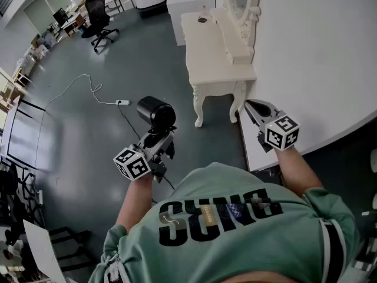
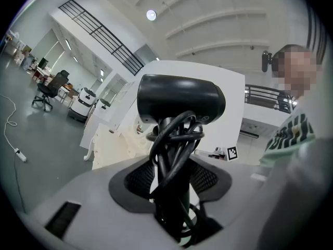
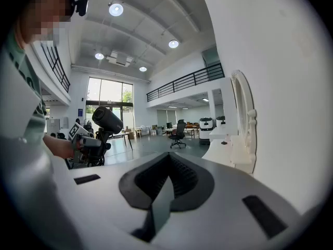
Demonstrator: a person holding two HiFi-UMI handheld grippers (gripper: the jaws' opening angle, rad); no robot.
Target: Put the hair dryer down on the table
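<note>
White table [image 1: 318, 52]: is filling the right side of the head view, its curved edge running down toward the lower right; no objects are showing on the part in view.
Floor [image 1: 88, 140]: is spreading grey across the left and centre.
Dressing table [image 1: 215, 63]: is standing at upper centre, against the white table's left edge, its leg reaching down between the dryer and that edge.
Office chair [image 1: 97, 16]: is sitting in the upper left, well apart.
Hair dryer [image 1: 156, 112]: is hanging over the floor at centre left, not yet above the table; its handle is running roughly upright, with the black barrel on top.
Key relation: the table is lying to the right of the dryer, and the nearest bare stretch seems to be the edge below the dressing table's leg.
Left gripper [image 1: 156, 141]: is clamping the dryer's handle, with the cord [image 2: 174, 150] coiled round it.
Right gripper [image 1: 254, 109]: is hovering over the table's edge, jaws together and empty; nearer the table, and possibly in the path.
Power strip [image 1: 122, 102]: is lying on the floor just left of the dryer, with a white lead trailing toward the upper left.
</note>
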